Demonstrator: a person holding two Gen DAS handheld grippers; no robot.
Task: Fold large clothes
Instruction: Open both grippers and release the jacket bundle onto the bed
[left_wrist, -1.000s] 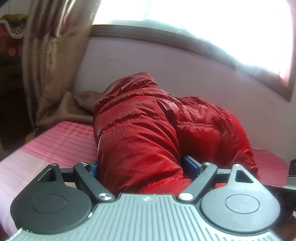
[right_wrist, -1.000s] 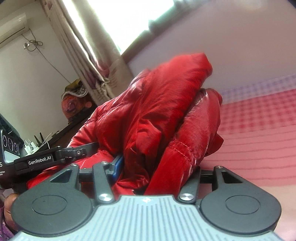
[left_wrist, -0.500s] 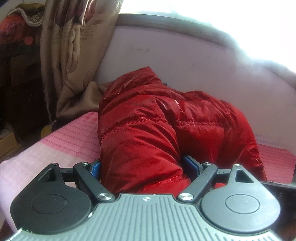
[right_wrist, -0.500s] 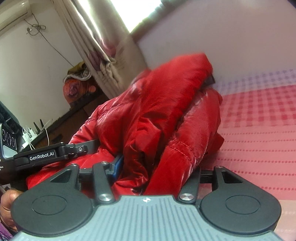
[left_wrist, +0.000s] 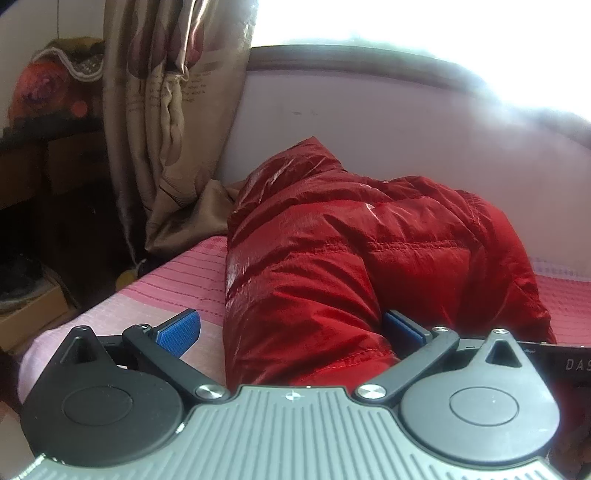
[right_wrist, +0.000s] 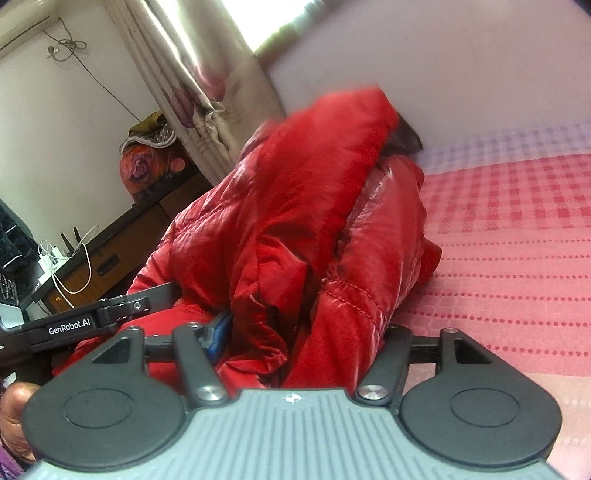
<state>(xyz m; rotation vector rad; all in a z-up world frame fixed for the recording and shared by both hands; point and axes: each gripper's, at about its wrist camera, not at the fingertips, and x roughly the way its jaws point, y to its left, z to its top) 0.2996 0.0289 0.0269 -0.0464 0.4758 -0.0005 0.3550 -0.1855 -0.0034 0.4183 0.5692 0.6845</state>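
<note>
The red puffer jacket (left_wrist: 351, 258) lies bunched on the pink bed (left_wrist: 177, 284), its far end against the wall, likely a fold just laid down. The left gripper (left_wrist: 291, 326) has just been opening: jaws wide, the left pad clear of the cloth between them. The right gripper (right_wrist: 303, 332) has also been opening; whether its pads press the jacket I cannot tell. No containers hold anything here.

There is 1 red puffer jacket (left_wrist: 369, 258), bundled on 1 pink bedspread (right_wrist: 517, 258). 2 grippers show: the left gripper (left_wrist: 291, 332) with 2 blue pads (left_wrist: 179, 328), and the right gripper (right_wrist: 306, 343), where only 1 blue pad (right_wrist: 218, 332) is visible. Behind hang 1 patterned curtain (left_wrist: 166, 110) and 1 floral bundle (right_wrist: 147, 162); 1 cardboard box (left_wrist: 33, 314) sits on the floor.
</note>
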